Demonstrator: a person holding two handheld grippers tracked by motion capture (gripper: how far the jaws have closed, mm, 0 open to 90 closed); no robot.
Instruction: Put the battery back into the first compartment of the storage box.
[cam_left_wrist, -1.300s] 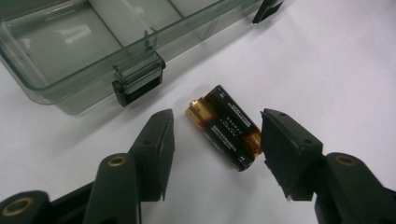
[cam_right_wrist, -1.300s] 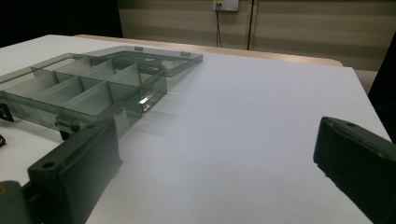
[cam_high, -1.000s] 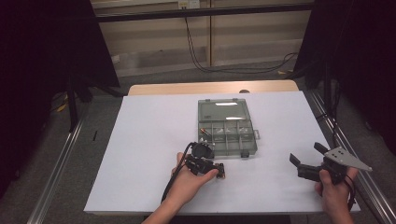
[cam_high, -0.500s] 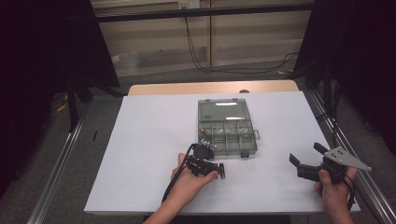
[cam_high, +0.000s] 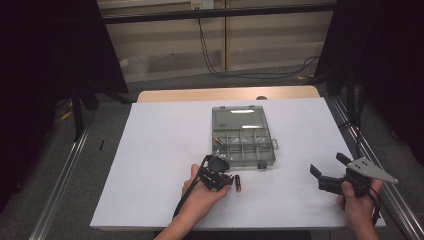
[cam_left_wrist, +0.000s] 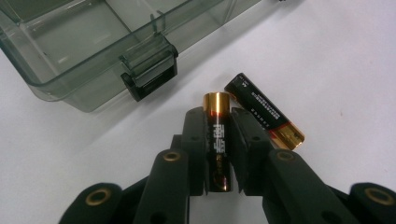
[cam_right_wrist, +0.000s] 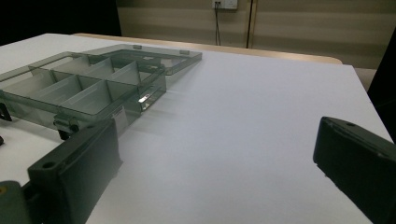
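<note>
the left claw (cam_left_wrist: 218, 140) has just been closing and now clenches a battery (cam_left_wrist: 218, 135) between its pads, low on the white table (cam_high: 150, 165) just in front of the clear compartment box (cam_high: 243, 142); a second battery (cam_left_wrist: 264, 112) lies just beside the held one, nearly touching the right-hand pad; the right claw (cam_high: 327, 172) stands released and empty, well apart near the table's right edge; the risks, as i judge them: the grip sits along the round body, so the battery could roll or slip out on the lift; the pad may drag the neighbouring battery along or knock it away; a low carry could catch the box's front latch (cam_left_wrist: 149, 77) and shift the box
</note>
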